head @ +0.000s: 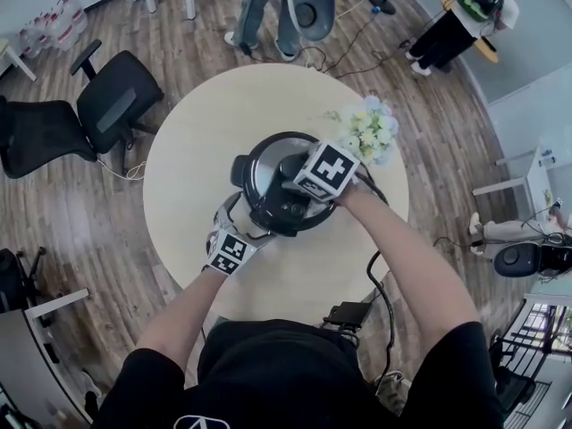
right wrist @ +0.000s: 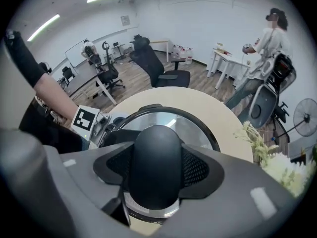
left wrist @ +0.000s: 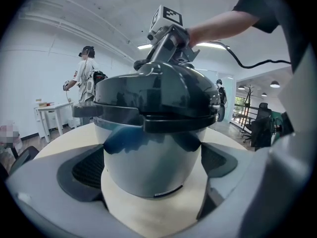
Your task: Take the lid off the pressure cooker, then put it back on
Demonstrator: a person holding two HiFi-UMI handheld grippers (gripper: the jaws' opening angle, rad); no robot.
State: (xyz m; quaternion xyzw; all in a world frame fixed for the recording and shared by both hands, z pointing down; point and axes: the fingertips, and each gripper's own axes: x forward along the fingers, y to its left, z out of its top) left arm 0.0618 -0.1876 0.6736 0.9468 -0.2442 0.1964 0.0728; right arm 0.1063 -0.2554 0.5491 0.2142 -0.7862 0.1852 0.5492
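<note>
Nearest, the person's two forearms reach out toward the pressure cooker (left wrist: pixel 148 167), the reference object for all positions below.

Left gripper (head: pixel 231 231): at the near-left side of the cooker, low, aimed almost level. Its jaws stand wide around the silver pot wall, and both pads appear to bear on it, bracing the body.

Right gripper (head: pixel 308 186): directly above the cooker, pointing steeply down. Its jaws are closed at a middling width on the black lid handle (right wrist: pixel 155 162), with a pad pressed against each flank.

Lid (left wrist: pixel 158 93): seated on the cooker, rim to rim, with no gap visible. Whether it is locked or turned free cannot be told.

Power cable (head: pixel 382 284): trails from the cooker's right side back toward the person.

Round table (head: pixel 197 150): carries the cooker a little right of its centre.

Flowers (head: pixel 368 130): just beyond the cooker, to its far right.

Office chair (head: pixel 116 96): well beyond the cooker to the far left, on the wood floor; bystanders stand farther off still.

Progress, as a judgement: a two-handed grip is set for a twist of the handle. With the lid down, these views do not settle whether removal is yet to come or the lid is already returned. If the former, unlocking, lifting, reseating and relocking all remain.
</note>
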